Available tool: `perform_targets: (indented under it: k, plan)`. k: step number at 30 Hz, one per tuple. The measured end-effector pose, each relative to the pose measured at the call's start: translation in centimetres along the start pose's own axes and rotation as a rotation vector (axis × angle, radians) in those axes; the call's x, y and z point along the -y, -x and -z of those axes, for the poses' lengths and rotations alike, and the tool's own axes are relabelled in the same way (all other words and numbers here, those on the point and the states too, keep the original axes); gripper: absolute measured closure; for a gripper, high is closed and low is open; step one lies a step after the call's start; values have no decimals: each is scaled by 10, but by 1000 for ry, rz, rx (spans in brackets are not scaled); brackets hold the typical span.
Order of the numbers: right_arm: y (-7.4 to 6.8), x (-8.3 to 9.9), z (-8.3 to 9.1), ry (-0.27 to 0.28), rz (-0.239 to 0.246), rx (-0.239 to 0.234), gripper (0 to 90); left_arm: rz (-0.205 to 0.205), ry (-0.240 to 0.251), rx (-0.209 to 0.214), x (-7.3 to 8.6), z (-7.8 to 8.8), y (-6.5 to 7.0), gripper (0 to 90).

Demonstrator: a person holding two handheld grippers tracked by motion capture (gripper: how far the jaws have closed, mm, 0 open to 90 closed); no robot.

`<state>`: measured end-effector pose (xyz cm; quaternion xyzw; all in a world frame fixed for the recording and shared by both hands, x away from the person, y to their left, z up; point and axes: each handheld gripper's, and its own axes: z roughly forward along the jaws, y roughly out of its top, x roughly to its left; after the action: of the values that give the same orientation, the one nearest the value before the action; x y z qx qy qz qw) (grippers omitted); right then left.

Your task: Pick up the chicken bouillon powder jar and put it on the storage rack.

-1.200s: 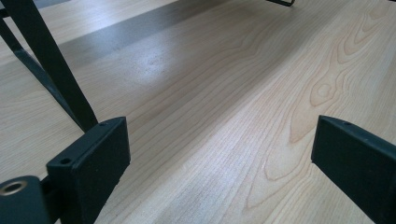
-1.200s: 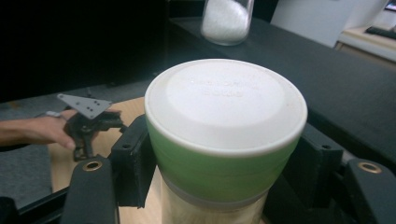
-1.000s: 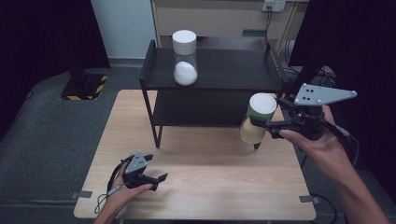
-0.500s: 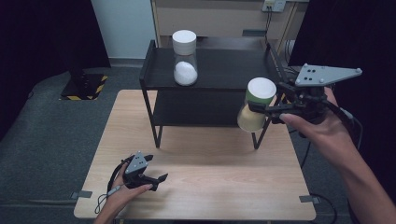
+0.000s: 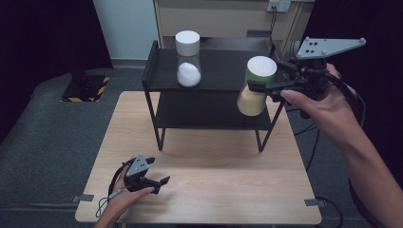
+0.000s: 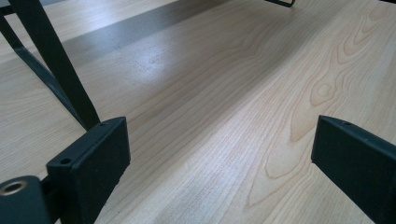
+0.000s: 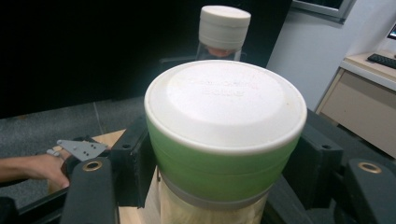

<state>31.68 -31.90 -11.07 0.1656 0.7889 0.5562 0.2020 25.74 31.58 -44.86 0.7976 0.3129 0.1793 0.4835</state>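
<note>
A jar with a green lid [image 5: 255,85] [image 7: 224,135] and pale yellow contents hangs in the air by the right end of the black shelf rack [image 5: 214,76], level with its top shelf. My right gripper [image 5: 260,88] [image 7: 219,163] is shut on the jar just under its lid. A second jar with a white lid [image 5: 188,64] [image 7: 223,31] and white powder stands on the top shelf at the left. My left gripper [image 5: 153,175] [image 6: 219,154] rests low on the wooden table [image 5: 199,161] near its front left, open, with bare wood between its jaws.
The rack's legs [image 6: 51,70] stand on the table close to the left gripper. A lower shelf [image 5: 209,111] lies under the top one. A wooden cabinet [image 5: 228,19] stands behind the rack. Grey carpet [image 5: 52,137] surrounds the table.
My right gripper has carried the green-lidded jar upward, from the height of the lower shelf to the level of the top shelf. The left gripper has stayed put.
</note>
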Motion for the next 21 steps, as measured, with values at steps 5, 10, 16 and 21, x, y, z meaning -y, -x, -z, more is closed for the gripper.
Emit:
perform_targets:
  k: [5, 10, 16, 21]
  plan:
    - [12, -5, -5, 6, -4, 9, 344, 0, -7, 3, 1, -1, -1, 33]
    - [20, -6, -9, 20, -10, 21, 344, -2, -11, 3, 2, -1, -2, 33]
    - [33, -11, -18, 23, -14, 44, 344, -1, -12, 4, 3, 1, -2, 34]
    - [40, -13, -24, 22, -23, 60, 344, -6, -19, 9, 4, 1, 0, 34]
